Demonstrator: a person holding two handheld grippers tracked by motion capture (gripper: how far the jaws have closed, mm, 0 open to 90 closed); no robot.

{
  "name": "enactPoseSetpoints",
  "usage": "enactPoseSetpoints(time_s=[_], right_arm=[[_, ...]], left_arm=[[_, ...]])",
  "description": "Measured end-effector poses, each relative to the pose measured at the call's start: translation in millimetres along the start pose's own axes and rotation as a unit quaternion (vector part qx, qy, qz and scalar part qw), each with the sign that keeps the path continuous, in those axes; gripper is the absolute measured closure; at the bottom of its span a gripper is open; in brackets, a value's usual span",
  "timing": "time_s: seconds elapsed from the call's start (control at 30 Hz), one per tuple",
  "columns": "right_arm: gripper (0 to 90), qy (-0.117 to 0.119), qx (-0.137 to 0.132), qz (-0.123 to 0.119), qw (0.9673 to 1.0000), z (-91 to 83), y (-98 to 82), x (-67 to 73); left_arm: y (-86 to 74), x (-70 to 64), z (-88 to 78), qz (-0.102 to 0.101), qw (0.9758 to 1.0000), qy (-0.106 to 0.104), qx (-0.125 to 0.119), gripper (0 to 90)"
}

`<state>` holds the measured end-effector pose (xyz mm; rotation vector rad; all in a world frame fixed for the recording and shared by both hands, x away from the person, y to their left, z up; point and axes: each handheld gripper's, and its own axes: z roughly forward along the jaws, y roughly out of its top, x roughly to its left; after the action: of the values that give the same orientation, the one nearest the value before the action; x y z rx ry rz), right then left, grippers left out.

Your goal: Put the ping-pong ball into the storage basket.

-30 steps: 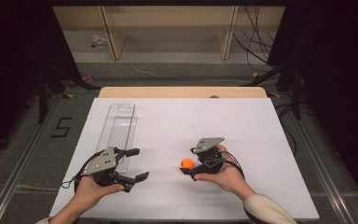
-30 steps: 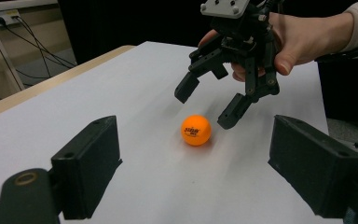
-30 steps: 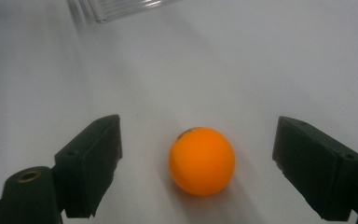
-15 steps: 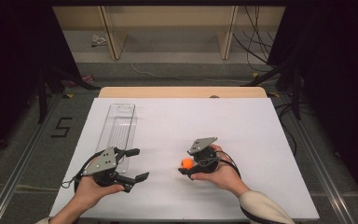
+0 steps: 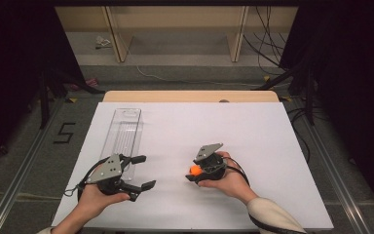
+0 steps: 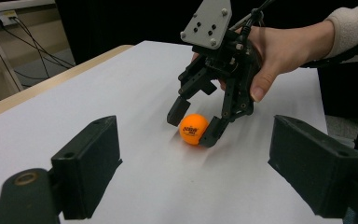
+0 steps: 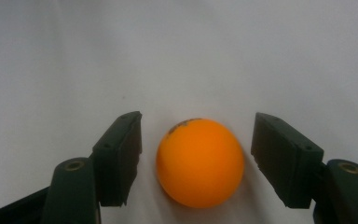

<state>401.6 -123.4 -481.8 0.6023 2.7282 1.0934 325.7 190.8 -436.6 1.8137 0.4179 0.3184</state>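
Orange ball (image 5: 195,170) lies on the white table (image 5: 253,136) between the tips of the right gripper (image 5: 193,174) in the high view; the left gripper (image 5: 142,171) gapes empty beside a clear tray (image 5: 124,131). Left gripper view: print on the ball (image 6: 194,129), one pad apparently touching. Right gripper view: the jaws have just been closing, yet slim gaps remain either side of the ball (image 7: 200,161).

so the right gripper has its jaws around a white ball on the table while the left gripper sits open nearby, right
Not quite: the ball is orange, not white, as the right gripper view shows. The right gripper, its jaws just closing, has them around it on the table, while the left gripper sits open nearby.
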Motion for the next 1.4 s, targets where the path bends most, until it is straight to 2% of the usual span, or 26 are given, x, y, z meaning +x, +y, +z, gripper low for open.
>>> enactPoseSetpoints(time_s=[0.5,0.93,1.4], right_arm=[[50.5,0.004,0.009,-0.007,0.9999,1.4,0.9,0.1],[50.9,0.002,0.005,-0.009,0.9999,-0.9,2.9,0.3],[51.1,0.002,-0.014,-0.012,0.9998,-5.9,9.1,2.5]], left_arm=[[0.1,0.0,0.0,0.001,1.0000,0.000,0.000,15.8],[0.2,-0.1,-0.1,0.002,1.0000,0.001,0.000,15.8],[0.3,-0.2,-0.2,0.003,1.0000,-0.001,0.000,15.8]])
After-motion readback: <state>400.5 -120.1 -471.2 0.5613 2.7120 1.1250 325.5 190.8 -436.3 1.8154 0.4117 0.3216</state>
